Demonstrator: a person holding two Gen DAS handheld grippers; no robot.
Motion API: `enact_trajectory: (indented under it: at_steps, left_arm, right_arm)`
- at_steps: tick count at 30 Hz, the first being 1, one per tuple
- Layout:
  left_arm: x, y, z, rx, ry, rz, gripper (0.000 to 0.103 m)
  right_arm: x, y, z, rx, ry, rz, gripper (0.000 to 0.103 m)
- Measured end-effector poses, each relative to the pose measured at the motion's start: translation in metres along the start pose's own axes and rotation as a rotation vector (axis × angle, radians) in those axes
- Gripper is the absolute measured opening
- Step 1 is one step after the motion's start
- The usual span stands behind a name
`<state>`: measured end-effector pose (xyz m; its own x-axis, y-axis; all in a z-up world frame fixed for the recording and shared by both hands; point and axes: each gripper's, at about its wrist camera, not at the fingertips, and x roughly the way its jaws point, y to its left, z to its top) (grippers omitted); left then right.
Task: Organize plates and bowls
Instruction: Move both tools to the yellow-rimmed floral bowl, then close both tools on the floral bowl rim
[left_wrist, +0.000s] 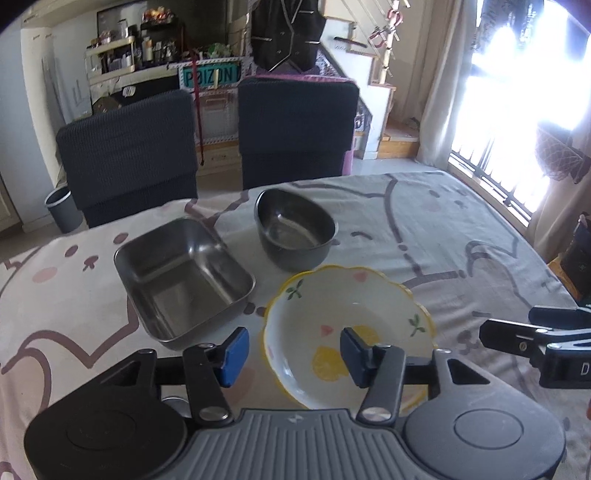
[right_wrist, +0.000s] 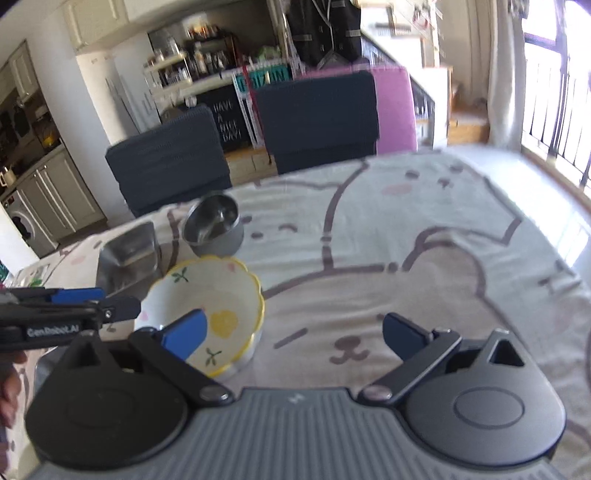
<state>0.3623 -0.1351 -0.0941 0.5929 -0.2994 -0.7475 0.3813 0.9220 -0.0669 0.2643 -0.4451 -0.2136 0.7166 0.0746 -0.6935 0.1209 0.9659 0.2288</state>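
Observation:
A white ceramic bowl (left_wrist: 351, 317) with a yellow scalloped rim and lemon print sits on the table, also in the right wrist view (right_wrist: 207, 295). Behind it stand a rectangular steel tray (left_wrist: 183, 277) (right_wrist: 127, 254) and a round dark metal bowl (left_wrist: 295, 229) (right_wrist: 214, 229). My left gripper (left_wrist: 293, 349) is open and empty, its fingers over the ceramic bowl's near left part. My right gripper (right_wrist: 295, 334) is open and empty, its left finger over the ceramic bowl's right side; it shows at the right edge of the left wrist view (left_wrist: 535, 332).
The table wears a cartoon-print cloth (left_wrist: 461, 236) (right_wrist: 406, 229). Two dark chairs (left_wrist: 129, 155) (left_wrist: 295, 129) stand at the far edge. A grey bin (left_wrist: 62, 210) sits on the floor at left. A bright window lies to the right.

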Motion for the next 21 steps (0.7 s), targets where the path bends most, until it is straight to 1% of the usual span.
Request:
enact_trajectory:
  at_steps: [1, 2, 4, 6, 8, 9, 11, 13, 16, 19, 20, 21]
  left_arm:
    - [0.004, 0.004, 0.000, -0.010, 0.010, 0.002, 0.052]
    - [0.008, 0.006, 0.000, -0.016, 0.016, 0.003, 0.051]
    - [0.016, 0.009, 0.001, -0.018, 0.031, 0.006, 0.049]
    - [0.022, 0.012, 0.003, -0.014, 0.047, 0.015, 0.045]
    - [0.027, 0.013, 0.006, -0.027, 0.053, 0.015, 0.040]
    - [0.031, 0.013, 0.007, -0.035, 0.057, 0.012, 0.040]
    - [0.036, 0.012, 0.007, -0.029, 0.074, 0.021, 0.034]
    - [0.041, 0.012, 0.005, -0.023, 0.080, 0.033, 0.031]
    - [0.047, 0.014, 0.002, -0.038, 0.095, 0.020, 0.028]
    - [0.053, 0.011, -0.001, -0.014, 0.117, 0.020, 0.022]
    - [0.055, 0.010, -0.001, -0.005, 0.119, 0.026, 0.020]
    - [0.055, 0.009, -0.002, 0.002, 0.119, 0.033, 0.020]
  right_arm:
    - [0.006, 0.002, 0.001, 0.004, 0.022, 0.002, 0.092]
    - [0.012, 0.004, 0.002, 0.005, 0.040, 0.006, 0.082]
    - [0.021, 0.009, 0.002, 0.000, 0.073, 0.016, 0.071]
    - [0.028, 0.014, 0.004, -0.006, 0.106, 0.024, 0.066]
    - [0.032, 0.018, 0.005, -0.009, 0.132, 0.034, 0.058]
    - [0.034, 0.019, 0.006, -0.008, 0.142, 0.037, 0.056]
    - [0.038, 0.020, 0.008, 0.010, 0.149, 0.042, 0.046]
    - [0.043, 0.017, 0.008, 0.036, 0.168, 0.040, 0.040]
    - [0.049, 0.015, 0.008, 0.030, 0.175, 0.016, 0.036]
    - [0.055, 0.010, 0.010, 0.051, 0.177, 0.027, 0.027]
    - [0.057, 0.009, 0.010, 0.057, 0.180, 0.025, 0.022]
    - [0.058, 0.009, 0.009, 0.057, 0.180, 0.016, 0.020]
